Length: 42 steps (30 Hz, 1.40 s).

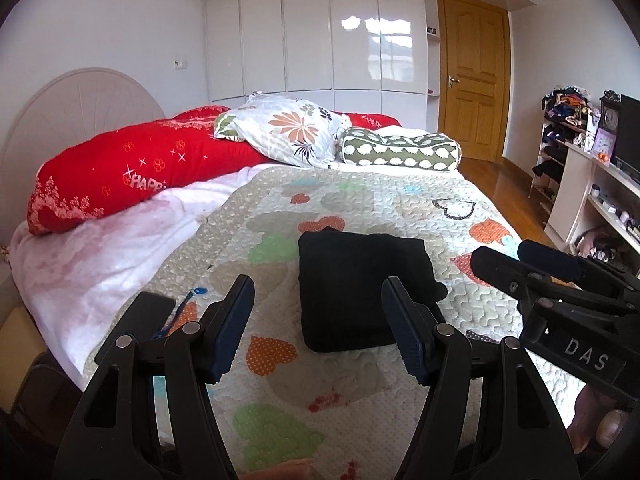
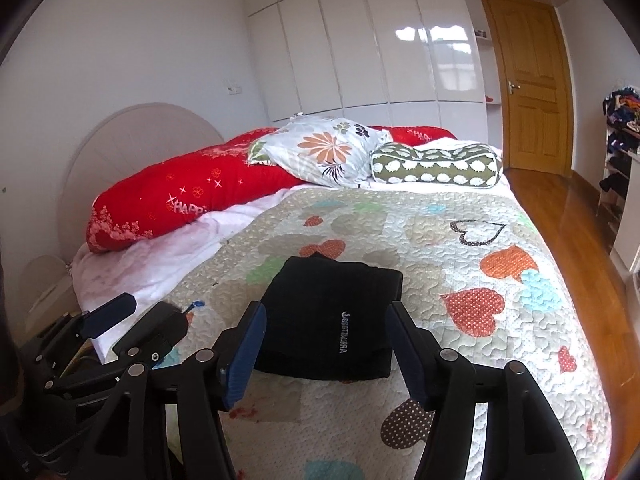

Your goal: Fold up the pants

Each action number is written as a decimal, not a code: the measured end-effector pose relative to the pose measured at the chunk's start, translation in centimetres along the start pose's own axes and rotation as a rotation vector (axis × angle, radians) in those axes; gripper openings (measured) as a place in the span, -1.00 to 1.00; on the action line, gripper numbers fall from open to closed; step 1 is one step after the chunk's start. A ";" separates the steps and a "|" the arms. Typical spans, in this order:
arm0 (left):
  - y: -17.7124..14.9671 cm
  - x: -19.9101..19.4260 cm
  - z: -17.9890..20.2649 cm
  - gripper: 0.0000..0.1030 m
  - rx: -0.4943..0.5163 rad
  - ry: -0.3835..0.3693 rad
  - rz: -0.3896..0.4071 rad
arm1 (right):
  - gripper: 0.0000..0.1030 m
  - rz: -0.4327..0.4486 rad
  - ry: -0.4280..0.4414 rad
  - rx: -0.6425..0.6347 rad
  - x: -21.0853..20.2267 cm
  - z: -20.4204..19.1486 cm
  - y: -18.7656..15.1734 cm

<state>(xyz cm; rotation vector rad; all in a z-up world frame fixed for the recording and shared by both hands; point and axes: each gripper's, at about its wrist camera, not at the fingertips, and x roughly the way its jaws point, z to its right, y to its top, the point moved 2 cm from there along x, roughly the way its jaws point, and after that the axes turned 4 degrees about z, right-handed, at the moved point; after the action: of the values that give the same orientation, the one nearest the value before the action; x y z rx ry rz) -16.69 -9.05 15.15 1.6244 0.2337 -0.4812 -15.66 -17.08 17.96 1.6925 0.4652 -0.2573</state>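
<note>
The black pants [image 1: 352, 272] lie folded into a compact square bundle on the heart-patterned quilt [image 1: 400, 208]; white lettering shows on the top layer in the right wrist view [image 2: 320, 292]. My left gripper [image 1: 317, 286] hangs open just in front of the bundle, its left edge showing between the fingers, no pad touching the cloth. My right gripper [image 2: 326, 308] is also open, held back from the bundle's near edge, its pads clear of the cloth. Each gripper shows in the other's view: the right [image 1: 504, 254] to the right of the pants, the left [image 2: 154, 308] to their left.
A long red bolster [image 1: 120, 172], a floral pillow [image 1: 292, 128] and a green patterned cushion [image 1: 400, 150] lie at the bed's head. A dark flat object with a blue strap [image 1: 192, 300] sits left of the pants. Shelves [image 1: 592, 184] stand to the right, past the wooden floor [image 2: 560, 220].
</note>
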 end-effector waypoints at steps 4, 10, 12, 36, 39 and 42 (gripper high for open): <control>-0.4 0.3 0.0 0.29 0.004 0.006 -0.012 | 0.19 -0.017 0.000 0.007 0.3 0.2 -0.5; -1.0 0.8 -0.1 0.29 0.006 0.017 -0.030 | 0.19 -0.030 -0.006 0.009 0.7 0.4 -1.0; -1.1 0.9 -0.2 0.29 0.002 0.017 -0.032 | 0.19 -0.032 -0.007 0.013 0.8 0.6 -1.0; -1.6 2.0 -0.5 0.29 -0.016 0.011 -0.056 | 0.20 -0.071 -0.033 0.031 2.0 2.0 -1.7; -1.7 2.2 -0.4 0.29 -0.015 0.007 -0.060 | 0.19 -0.073 -0.036 0.031 2.0 2.0 -1.7; -1.7 2.5 -0.4 0.29 -0.026 -0.005 -0.066 | 0.19 -0.076 -0.037 0.031 2.1 2.2 -1.8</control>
<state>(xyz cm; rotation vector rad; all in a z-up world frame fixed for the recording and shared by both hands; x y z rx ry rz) -15.10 -8.77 12.48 1.5937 0.2895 -0.5299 -14.41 -18.67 15.14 1.6998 0.5014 -0.3521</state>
